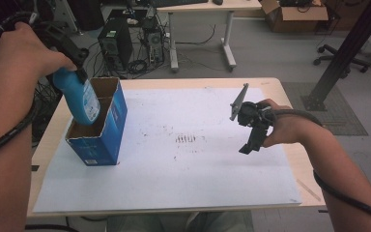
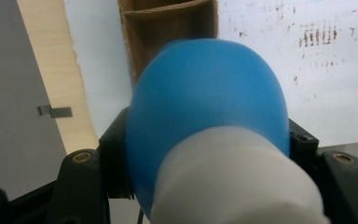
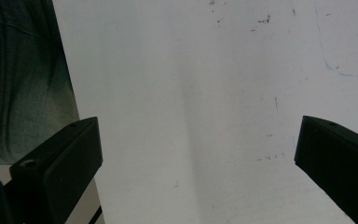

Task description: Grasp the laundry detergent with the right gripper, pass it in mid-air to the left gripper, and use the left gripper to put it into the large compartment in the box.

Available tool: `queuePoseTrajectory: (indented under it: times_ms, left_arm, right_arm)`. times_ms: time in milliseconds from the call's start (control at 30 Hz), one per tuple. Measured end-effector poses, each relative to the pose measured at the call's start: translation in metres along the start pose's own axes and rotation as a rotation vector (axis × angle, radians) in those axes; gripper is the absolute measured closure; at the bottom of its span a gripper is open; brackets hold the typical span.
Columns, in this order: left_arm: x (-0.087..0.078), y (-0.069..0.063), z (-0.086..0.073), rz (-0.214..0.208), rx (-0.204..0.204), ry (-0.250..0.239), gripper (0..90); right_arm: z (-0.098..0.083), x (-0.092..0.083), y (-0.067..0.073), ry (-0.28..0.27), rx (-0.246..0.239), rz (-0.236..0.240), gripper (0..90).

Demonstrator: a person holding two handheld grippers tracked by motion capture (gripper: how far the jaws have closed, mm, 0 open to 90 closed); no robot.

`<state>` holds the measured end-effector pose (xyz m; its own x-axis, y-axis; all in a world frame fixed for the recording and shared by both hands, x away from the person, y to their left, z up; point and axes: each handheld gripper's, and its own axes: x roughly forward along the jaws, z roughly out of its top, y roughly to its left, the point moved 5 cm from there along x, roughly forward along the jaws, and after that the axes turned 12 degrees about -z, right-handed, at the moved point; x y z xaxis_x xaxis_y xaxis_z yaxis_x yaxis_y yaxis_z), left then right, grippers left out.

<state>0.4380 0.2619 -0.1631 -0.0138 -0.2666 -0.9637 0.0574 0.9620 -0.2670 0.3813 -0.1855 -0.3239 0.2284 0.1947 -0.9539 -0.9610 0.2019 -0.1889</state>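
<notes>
A blue bottle [image 1: 79, 96] with a white cap [image 2: 235, 182] hangs bottom-down over the near compartment of a blue cardboard box [image 1: 107, 133]. My left gripper [image 1: 77, 65] is shut on the bottle near its neck, above the box at the table's left. In the left gripper view the bottle [image 2: 209, 102] hides most of the box's brown inside [image 2: 168, 28]. My right gripper [image 1: 250, 145] is open over the white sheet at the right, pointing down, with nothing between its jaws [image 3: 198, 154].
A white sheet [image 1: 183, 159] covers the wooden table [image 1: 46, 130]. Beyond the table stand a computer tower [image 1: 115, 43], cables, a desk [image 1: 222, 34] and a black post [image 1: 343, 53].
</notes>
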Motion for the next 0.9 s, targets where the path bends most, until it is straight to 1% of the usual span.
queuePoseTrajectory:
  times_ms: [300, 333, 667, 767, 800, 867, 900]
  left_arm:
    - [0.012, 0.008, 0.0, -0.008, -0.01, 0.009, 38.0]
    - [0.015, 0.01, 0.0, -0.009, -0.008, 0.01, 37.9]
    - [0.025, 0.014, 0.001, -0.008, -0.015, 0.01, 37.9]
    - [0.029, 0.016, 0.002, -0.009, -0.019, 0.012, 37.9]
    - [0.031, 0.017, 0.002, -0.01, -0.021, 0.012, 38.0]
    - [0.034, 0.017, 0.002, -0.011, -0.02, 0.011, 37.9]
    - [0.035, 0.018, 0.002, -0.01, -0.019, 0.012, 37.9]
  right_arm:
    - [0.0, 0.0, 0.0, 0.009, -0.003, 0.004, 0.4]
    - [0.0, -0.001, 0.0, 0.007, -0.005, -0.002, 0.3]
    - [-0.001, -0.003, 0.0, 0.014, -0.001, -0.004, 0.2]
    - [-0.001, -0.003, 0.001, 0.017, 0.005, -0.005, 0.3]
    - [-0.001, -0.002, 0.0, 0.009, -0.005, -0.008, 0.3]
    - [-0.002, -0.002, 0.0, 0.006, -0.005, -0.008, 0.3]
    - [-0.002, -0.002, 0.0, 0.01, 0.0, -0.008, 0.2]
